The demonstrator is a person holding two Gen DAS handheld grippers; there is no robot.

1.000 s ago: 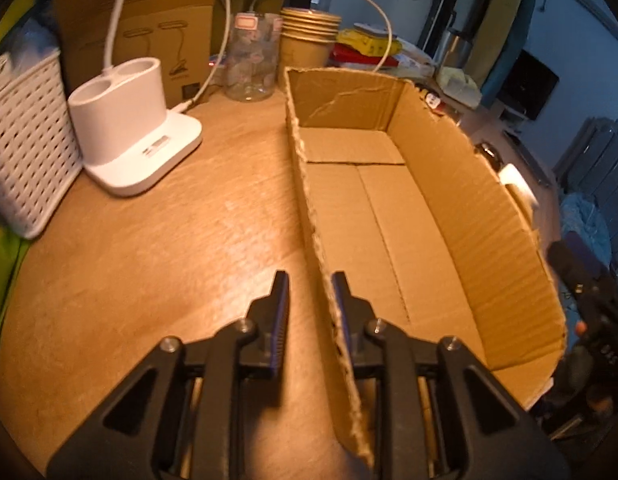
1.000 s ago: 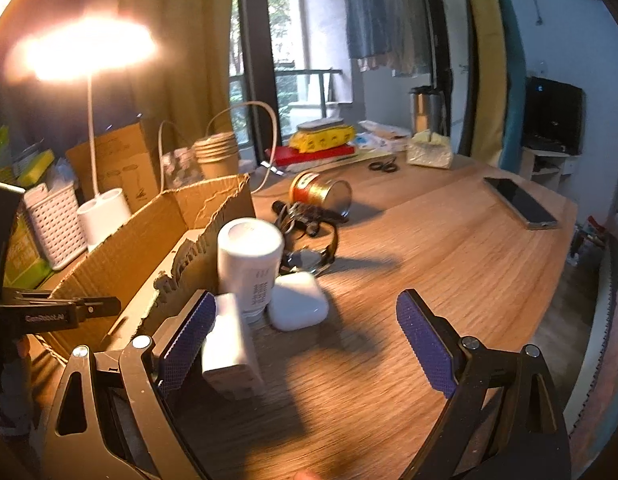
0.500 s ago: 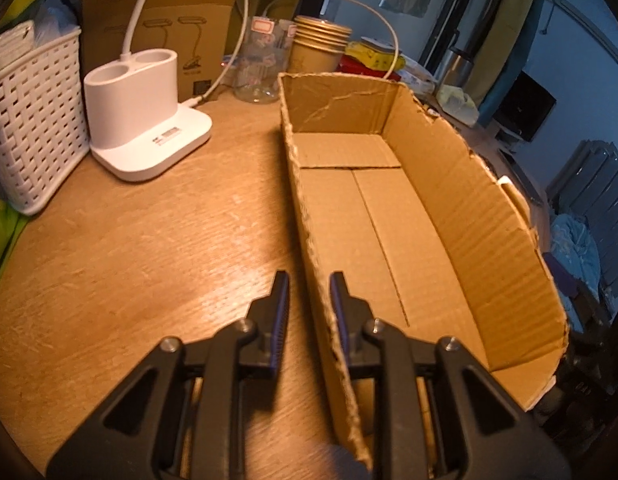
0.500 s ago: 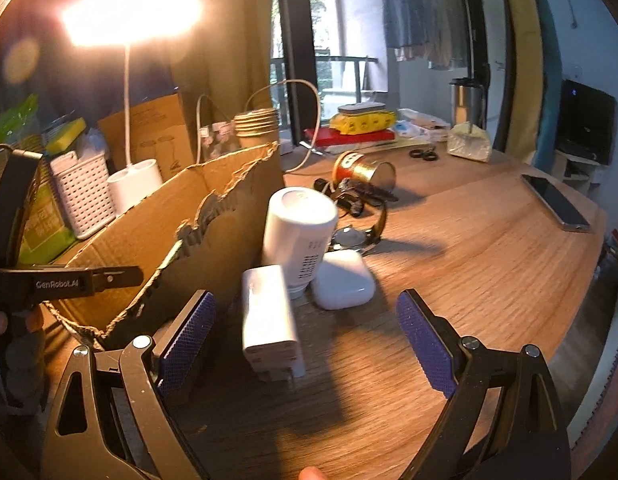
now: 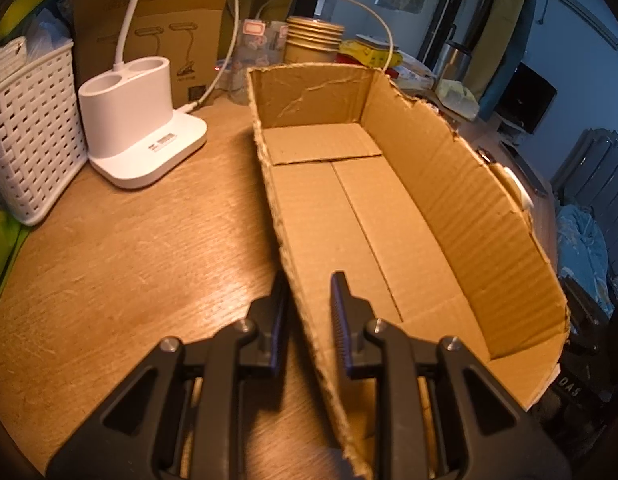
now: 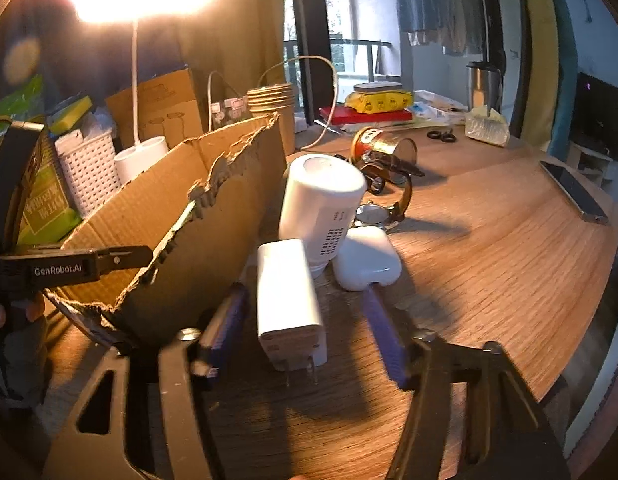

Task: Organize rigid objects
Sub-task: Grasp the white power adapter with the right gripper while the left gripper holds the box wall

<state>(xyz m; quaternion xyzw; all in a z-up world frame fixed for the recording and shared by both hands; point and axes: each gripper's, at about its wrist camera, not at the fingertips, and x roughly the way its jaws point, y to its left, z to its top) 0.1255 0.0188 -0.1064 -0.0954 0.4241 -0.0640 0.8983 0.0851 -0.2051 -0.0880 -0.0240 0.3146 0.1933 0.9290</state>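
Observation:
An open cardboard box lies on the wooden table, nothing inside it. My left gripper is shut on the box's near torn wall, one finger on each side. The box also shows in the right wrist view, with the left gripper at its edge. My right gripper is open, its fingers on either side of a white plug adapter without touching it. Behind the adapter stand a white cylinder and a white earbud case.
A watch, a tin can and a phone lie further right. A white lamp base, a white basket and paper cups stand left of and behind the box.
My right gripper has moved forward around the plug adapter and its fingers have narrowed. The left gripper keeps its hold on the box wall, and the box has shifted slightly.

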